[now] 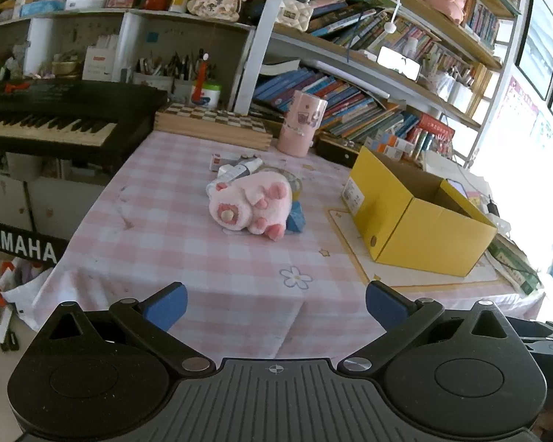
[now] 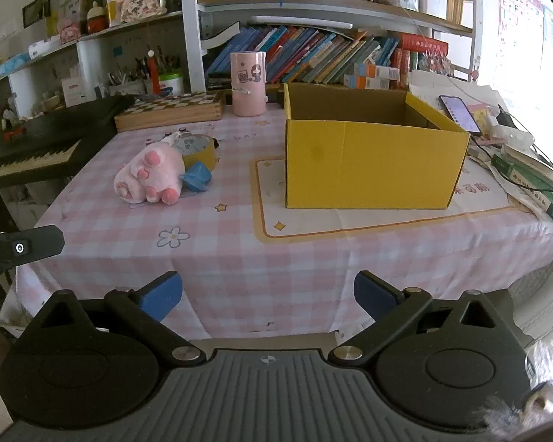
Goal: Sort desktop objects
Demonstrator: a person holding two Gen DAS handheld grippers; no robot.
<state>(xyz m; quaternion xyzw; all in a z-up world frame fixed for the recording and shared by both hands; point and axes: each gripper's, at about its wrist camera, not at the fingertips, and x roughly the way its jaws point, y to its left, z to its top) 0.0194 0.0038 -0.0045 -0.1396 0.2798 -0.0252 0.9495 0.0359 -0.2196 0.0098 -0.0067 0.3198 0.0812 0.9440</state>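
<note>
Checked tablecloth [image 2: 239,258] — plush pig [image 2: 149,175], yellow box [image 2: 368,162], pink canister [image 2: 247,84].

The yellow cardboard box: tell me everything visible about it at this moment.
The yellow cardboard box is open-topped, yellow outside and plain brown inside, with a white label on one end in the left wrist view. It stands upright on a cream mat with an orange border over the pink checked tablecloth. The visible part of its interior shows nothing. Neither gripper touches it.
</note>
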